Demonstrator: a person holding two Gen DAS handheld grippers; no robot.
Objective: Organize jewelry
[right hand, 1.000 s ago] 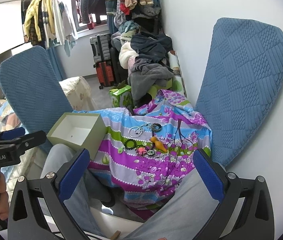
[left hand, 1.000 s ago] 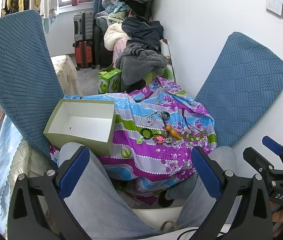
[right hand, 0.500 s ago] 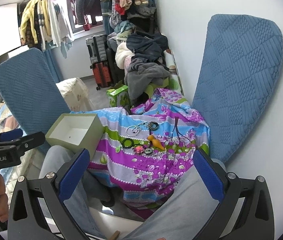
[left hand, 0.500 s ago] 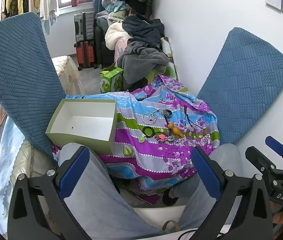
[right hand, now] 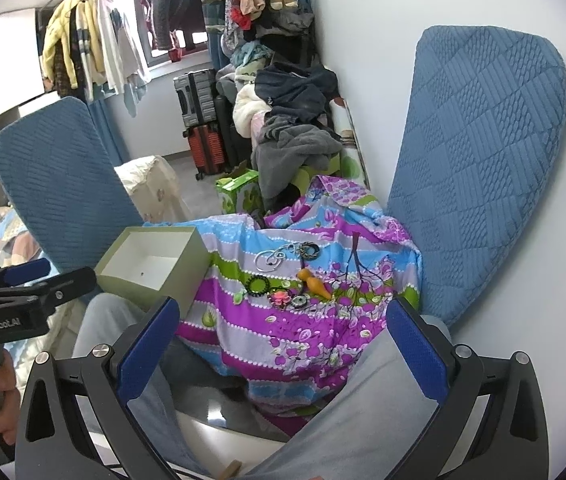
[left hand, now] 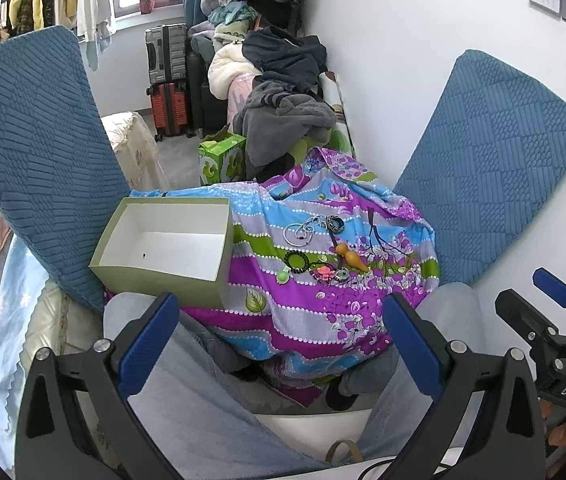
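Left wrist view puts your jewelry (left hand: 321, 250) in a loose cluster on the patterned cloth (left hand: 307, 304), right of the open box (left hand: 167, 246) and apart from it. You can pick out a silver ring piece (left hand: 298, 234) at the far side with a dark round piece (left hand: 335, 224) just beside it, a black-and-green ring (left hand: 297, 260) nearer you, an orange gourd-shaped pendant (left hand: 350, 257) to the right, and a pink flower piece (left hand: 323, 272) in the near row. The box is pale green outside, white inside, and holds none of the pieces; it sits at the cloth's left edge, against the left blue cushion (left hand: 31, 160). A second blue cushion (left hand: 491, 168) leans on the white wall to the right. Your left gripper (left hand: 281, 344) hangs above your knees, fingers spread wide and holding nothing. Your right gripper (right hand: 279, 350) is likewise released and bare, well short of the jewelry. Far behind, clothes (left hand: 279, 96) are heaped beside suitcases (left hand: 167, 80)
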